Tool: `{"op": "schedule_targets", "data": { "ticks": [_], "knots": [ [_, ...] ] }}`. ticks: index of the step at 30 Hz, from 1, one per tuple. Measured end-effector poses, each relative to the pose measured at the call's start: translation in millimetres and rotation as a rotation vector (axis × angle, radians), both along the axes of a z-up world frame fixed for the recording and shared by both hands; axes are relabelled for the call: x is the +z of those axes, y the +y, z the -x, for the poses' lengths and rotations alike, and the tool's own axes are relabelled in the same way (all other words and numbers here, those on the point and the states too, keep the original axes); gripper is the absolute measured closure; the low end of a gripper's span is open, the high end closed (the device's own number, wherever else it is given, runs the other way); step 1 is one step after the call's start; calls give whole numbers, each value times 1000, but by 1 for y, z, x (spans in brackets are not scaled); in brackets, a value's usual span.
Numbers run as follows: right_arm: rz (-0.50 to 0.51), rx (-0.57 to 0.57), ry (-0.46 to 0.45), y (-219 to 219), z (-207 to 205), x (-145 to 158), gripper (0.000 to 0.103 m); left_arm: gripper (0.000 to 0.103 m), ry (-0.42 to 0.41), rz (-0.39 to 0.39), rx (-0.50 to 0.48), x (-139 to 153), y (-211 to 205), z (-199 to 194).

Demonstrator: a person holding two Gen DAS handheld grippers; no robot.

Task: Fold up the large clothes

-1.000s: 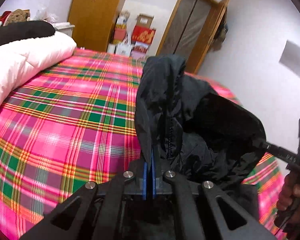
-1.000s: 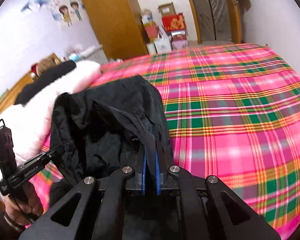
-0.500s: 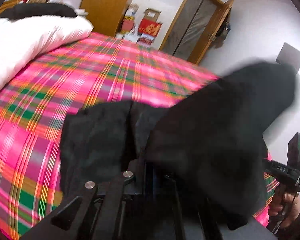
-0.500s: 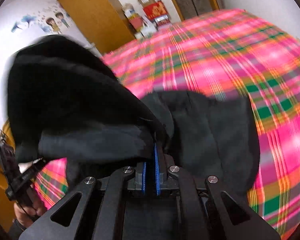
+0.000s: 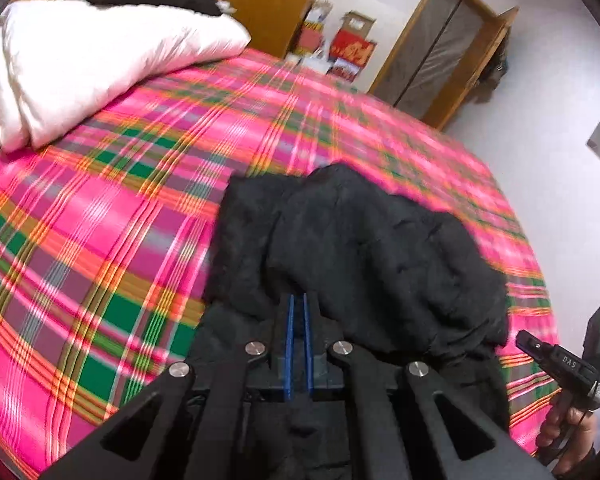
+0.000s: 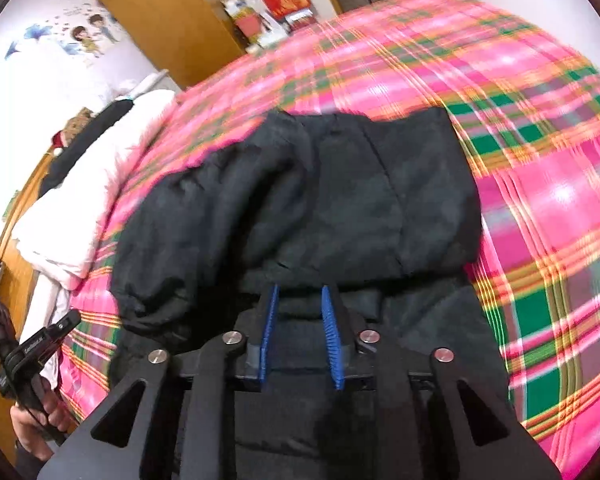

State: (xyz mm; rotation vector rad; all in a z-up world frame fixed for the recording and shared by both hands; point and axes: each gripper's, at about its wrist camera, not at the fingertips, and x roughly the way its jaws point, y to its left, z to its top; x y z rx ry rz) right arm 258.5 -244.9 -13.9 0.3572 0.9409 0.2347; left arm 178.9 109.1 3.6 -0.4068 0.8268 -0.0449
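Jacket (image 6: 320,200) lies folded just beyond right gripper's (image 6: 299,300) parted jaws.

1. A home bedroom: a bed (image 5: 100,208) under a pink, green and orange plaid cover fills most of both views.
2. A white duvet (image 5: 92,52) lies bunched at its head.
3. A wooden wardrobe (image 6: 168,12), stacked boxes (image 5: 348,48) and a wood-framed door (image 5: 440,48) line the far wall.
4. Cartoon stickers (image 6: 88,34) decorate the white wall.
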Motion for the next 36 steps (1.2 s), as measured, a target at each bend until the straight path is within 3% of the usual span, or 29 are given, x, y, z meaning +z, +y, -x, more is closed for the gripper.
{"op": "schedule_targets", "data": {
  "ticks": [4,7,13,17,19,25,36],
  "knots": [
    [-4,72,-75,33,-21,22,67,82,-79,-7,-75,22,-25,-24],
    [6,133,-94,59,-36,16,67,81,-100,-7,-138,20,-47,-43],
    [77,180,35,91,-56,-51,67,81,23,6,-183,-40,-67,-67],
    [97,194,59,95,-52,-81,70,75,138,7,-174,-84,-62,-70],
    [99,186,73,96,-51,-91,71,75,137,3,-175,-86,-62,-71],
    [136,185,72,101,-51,-105,72,74,106,-110,-183,-91,-78,-69],
    [174,185,67,106,-42,-112,72,74,88,-115,-161,-99,-85,-61]
  ]
}}
